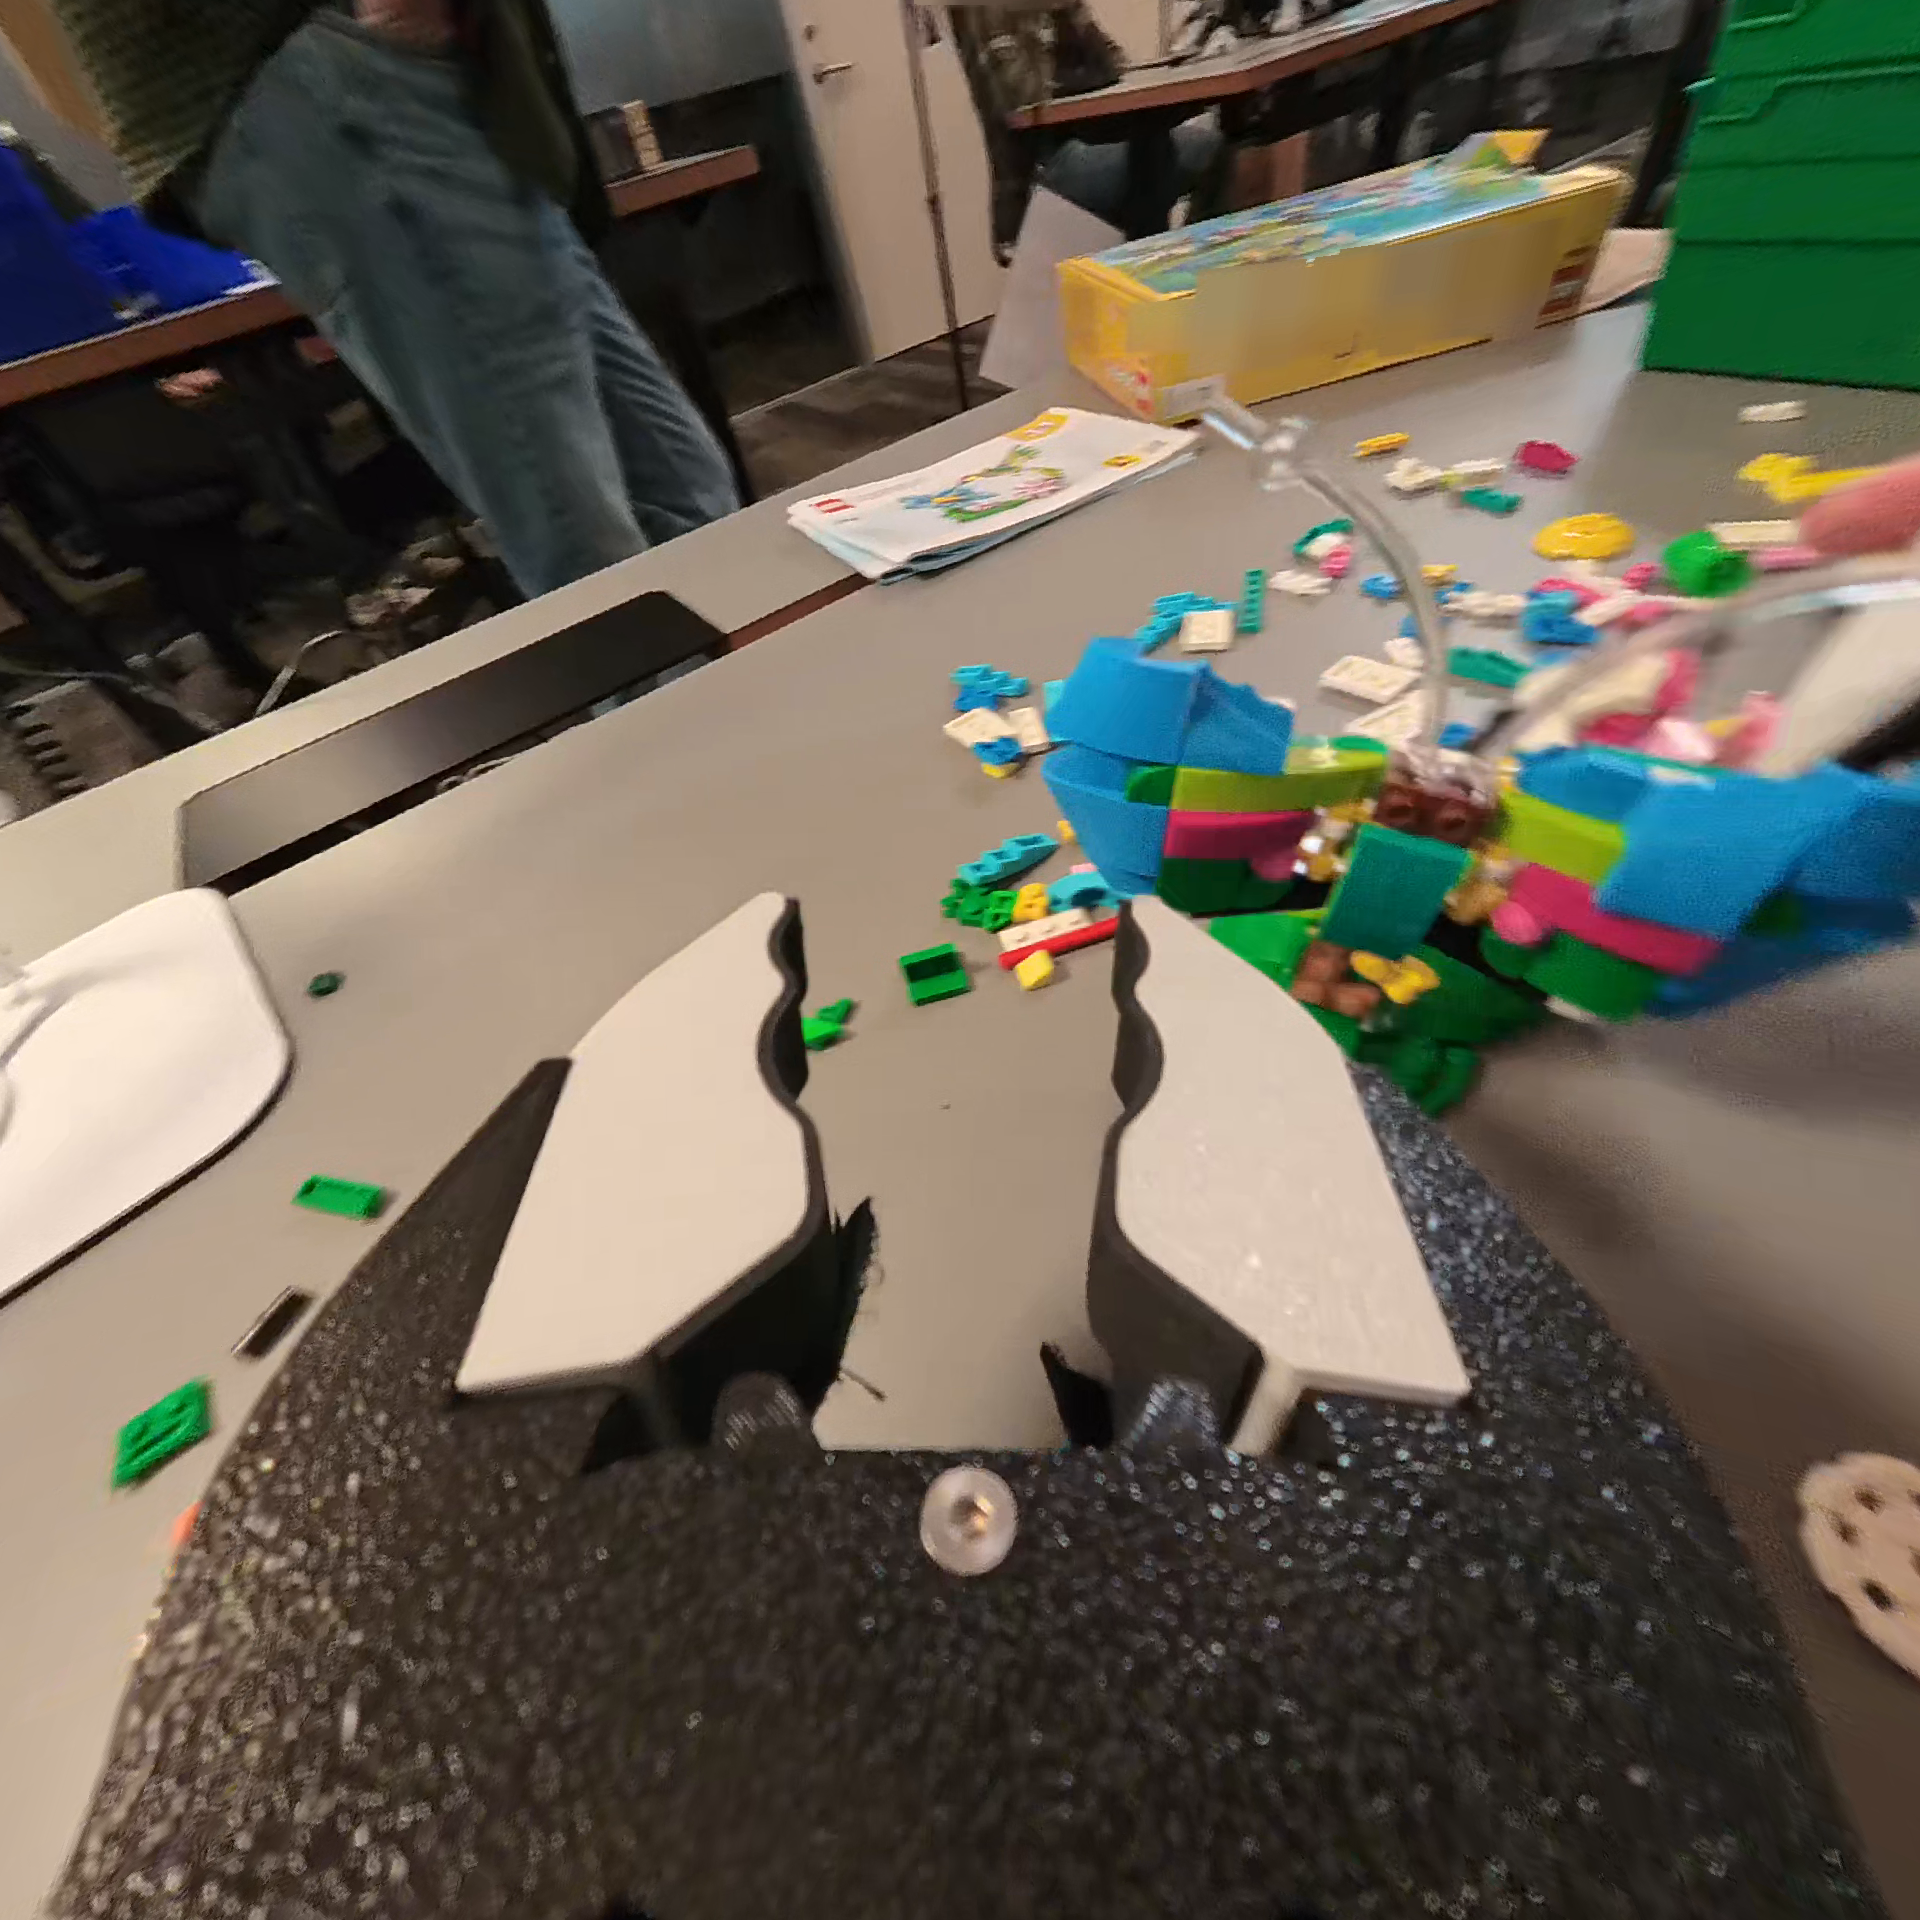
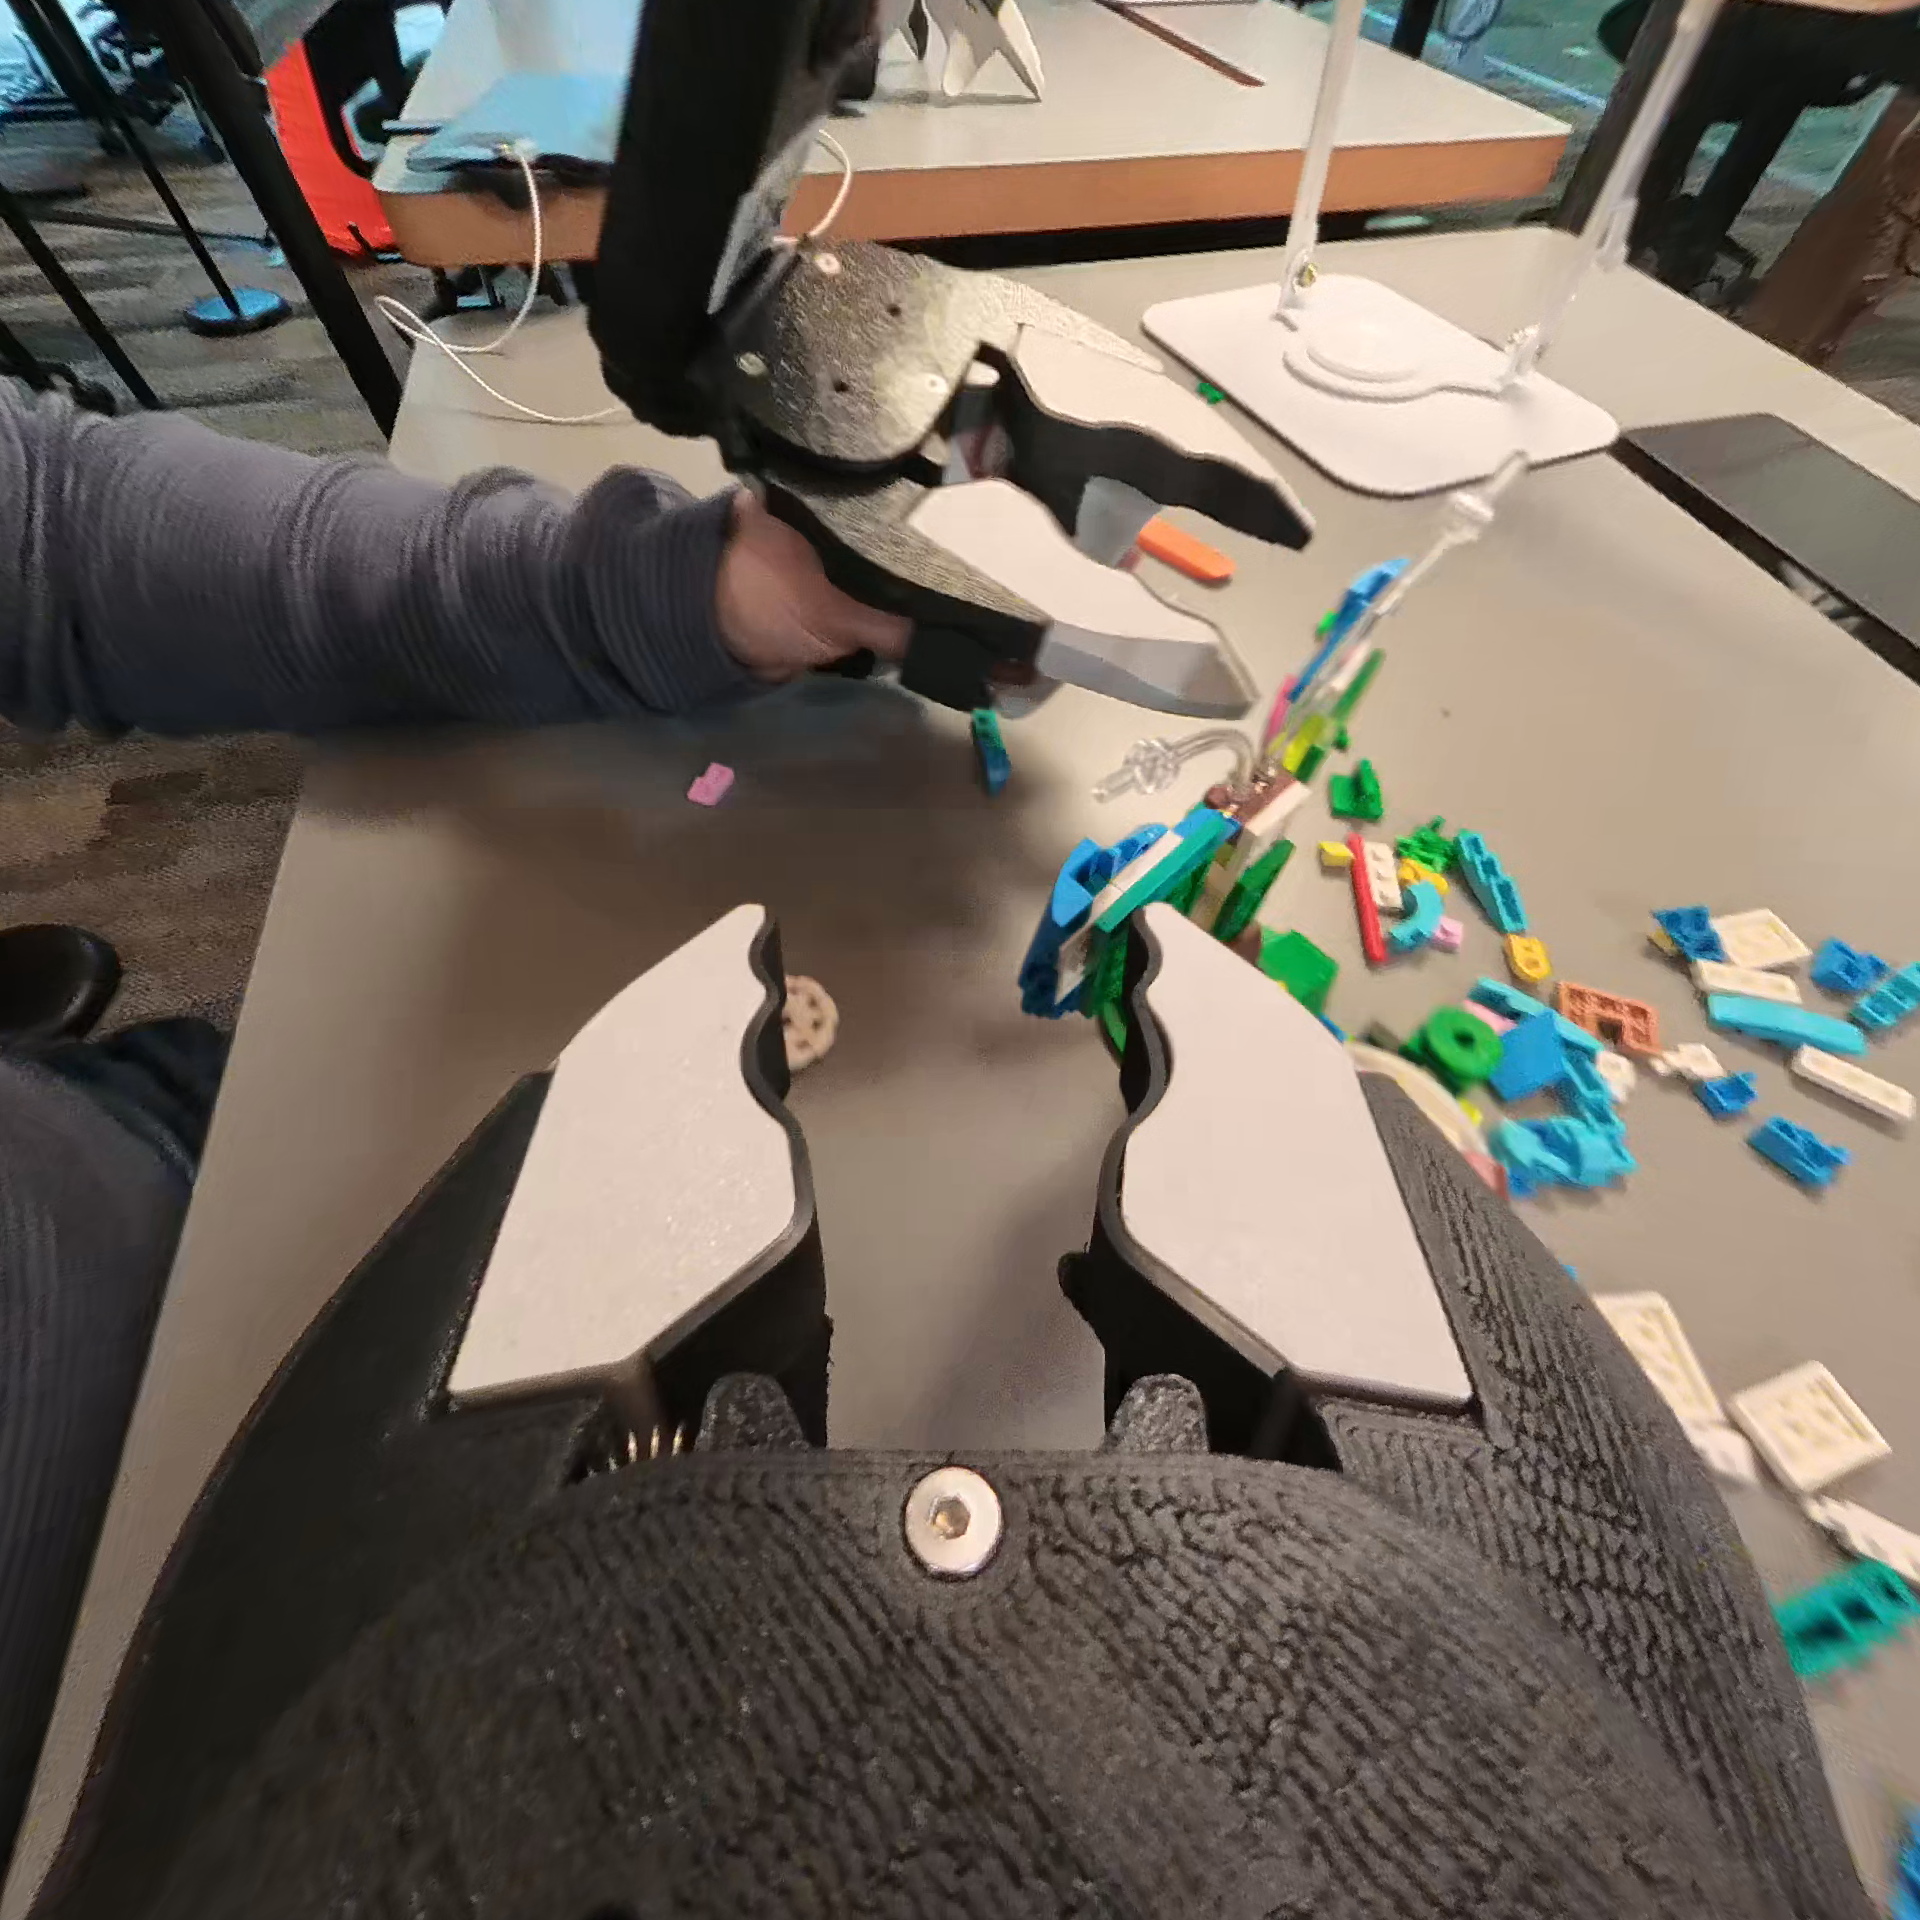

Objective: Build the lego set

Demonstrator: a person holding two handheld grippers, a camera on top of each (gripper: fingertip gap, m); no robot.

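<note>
Both your grippers, left (image 1: 956, 935) and right (image 2: 951, 940), have jaws spread and empty, likely free to pick the next piece. The model (image 1: 1455, 862) sits on the tabletop (image 1: 727, 790) just right of the left jaws, loose bricks (image 2: 1714, 997) beyond. The yellow box (image 1: 1340, 281) lies at the far edge; contents not visible.

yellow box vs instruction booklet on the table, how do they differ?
The yellow box is a long, thick carton lying on its side; the instruction booklet is thin, flat and mostly white and pale blue. The box sits farther back, the booklet nearer the table edge. Both are untouched by the grippers.
</note>
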